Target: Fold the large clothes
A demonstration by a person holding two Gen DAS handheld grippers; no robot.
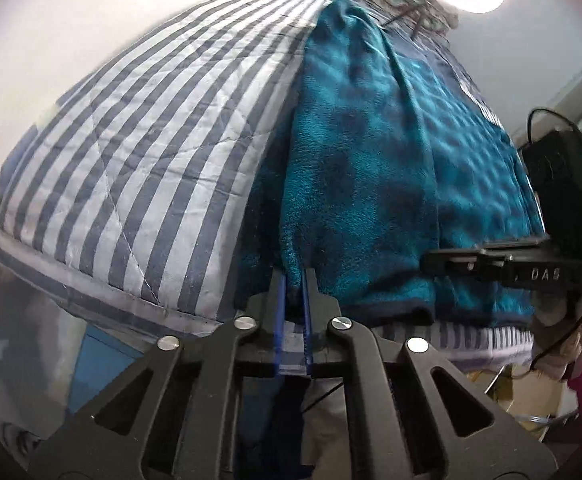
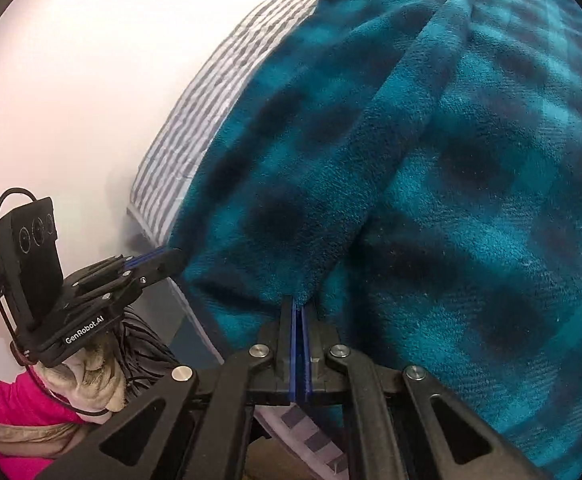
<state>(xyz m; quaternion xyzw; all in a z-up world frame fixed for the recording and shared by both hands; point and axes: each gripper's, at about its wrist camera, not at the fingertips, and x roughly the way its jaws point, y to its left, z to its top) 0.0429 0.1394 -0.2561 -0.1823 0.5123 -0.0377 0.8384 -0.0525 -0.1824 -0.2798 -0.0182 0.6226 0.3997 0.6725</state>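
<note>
Teal fleece spread on striped bed. Left gripper clamped on fleece edge; right gripper clamped on fleece fold.

On my left gripper, seen from my right wrist, white letters read "GenRobot.AI". On my right gripper's black body, seen from my left wrist, "DAS" shows.
</note>
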